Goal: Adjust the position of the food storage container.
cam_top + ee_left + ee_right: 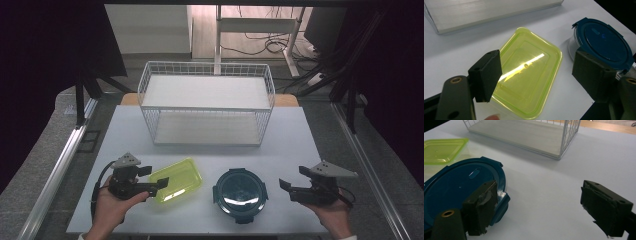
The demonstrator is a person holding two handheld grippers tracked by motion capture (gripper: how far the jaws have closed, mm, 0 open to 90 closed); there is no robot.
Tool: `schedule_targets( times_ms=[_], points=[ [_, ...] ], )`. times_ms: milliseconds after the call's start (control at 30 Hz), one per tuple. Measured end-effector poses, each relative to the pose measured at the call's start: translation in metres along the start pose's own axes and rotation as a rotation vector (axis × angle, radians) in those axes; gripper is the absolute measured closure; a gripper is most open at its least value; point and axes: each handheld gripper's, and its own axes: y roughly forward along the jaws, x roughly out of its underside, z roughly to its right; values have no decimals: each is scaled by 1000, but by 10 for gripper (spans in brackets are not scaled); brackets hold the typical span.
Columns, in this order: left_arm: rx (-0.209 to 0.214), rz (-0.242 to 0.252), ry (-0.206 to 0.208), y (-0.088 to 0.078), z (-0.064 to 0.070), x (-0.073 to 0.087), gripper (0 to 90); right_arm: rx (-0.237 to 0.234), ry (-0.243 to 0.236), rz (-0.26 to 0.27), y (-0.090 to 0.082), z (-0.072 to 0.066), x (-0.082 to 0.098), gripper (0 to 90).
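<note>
A yellow-green rectangular lidded container (176,180) lies at the table's front left. To its right stands a round container with a dark blue clip lid (240,194). My left gripper (154,177) is open and hovers at the yellow-green container's left end. In the left gripper view the container (529,50) lies between and beyond the wide jaws of my left gripper (540,75), with the blue lid (604,42) at the right. My right gripper (294,177) is open just right of the round container. In the right gripper view, my right gripper (542,210) has one jaw over the blue lid's (454,187) rim.
A white wire basket (206,102) with two shelf boards stands at the back middle of the white table (295,145). A hand holds each gripper at the front edge. Metal rails run along both sides of the table. Chairs and cables lie on the floor beyond.
</note>
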Motion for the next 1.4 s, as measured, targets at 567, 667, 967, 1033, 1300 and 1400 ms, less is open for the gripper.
schedule_targets(
  times_ms=[567,667,967,1033,1300,1400],
  points=[
    [16,6,8,0,2,-2,236,-14,16,-10,-2,1,2,180],
    [21,0,13,3,4,-2,240,-13,18,-8,-3,2,2,184],
    [25,-16,26,6,12,-2,285,-14,21,-10,-4,3,1,195],
    [37,-25,33,8,16,-3,307,-15,26,-4,-6,4,0,197],
    [96,-106,54,28,36,0,375,-3,27,-13,-11,5,-7,205],
    [108,-142,68,38,47,1,520,0,30,-14,-11,5,-8,205]
  ],
)
